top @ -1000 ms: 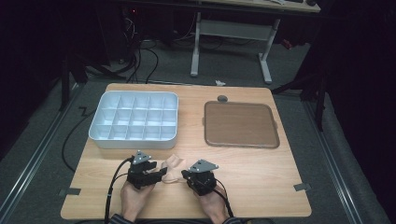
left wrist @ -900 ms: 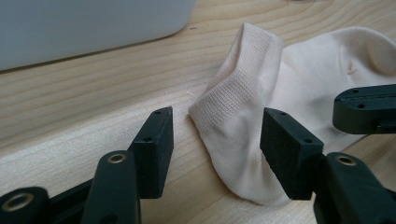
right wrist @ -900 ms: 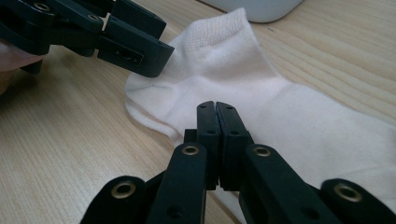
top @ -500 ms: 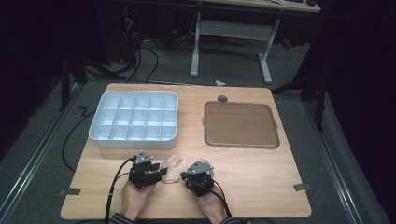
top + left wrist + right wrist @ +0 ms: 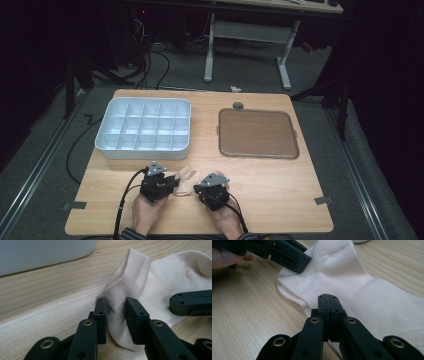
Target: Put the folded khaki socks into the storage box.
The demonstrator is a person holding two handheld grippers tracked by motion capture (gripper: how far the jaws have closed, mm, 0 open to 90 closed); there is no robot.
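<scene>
I find a pale sock point(image 5: 160, 277) lying flat on the wooden table point(image 5: 280, 185), near the front edge and just in front of the white divided tray point(image 5: 145, 127). Both of my grippers are down at it, side by side.

Left gripper point(image 5: 116, 302): in the left gripper view, a raised fold at the ribbed cuff end of the sock stands between the two black jaws. The jaws have just been closing and now stand a narrow gap apart with the fabric in that gap. The cloth appears bunched against both inner faces, so I record a pinch on the fold, though I cannot confirm how firm it is. In the high view, this gripper point(image 5: 167, 184) sits left of the sock, with the hand point(image 5: 145, 212) behind it.

Right gripper point(image 5: 328, 298): in the right gripper view, the jaws are pressed fully together, tips resting on the sock's edge. I cannot tell whether any fabric is caught between them. In the high view, this gripper point(image 5: 202, 189) sits right of the sock.

Elsewhere on the table, a brown flat tray point(image 5: 257, 132) lies to the right of the white tray, well apart from the sock, with a small dark round object point(image 5: 238, 105) just beyond its far edge.
</scene>
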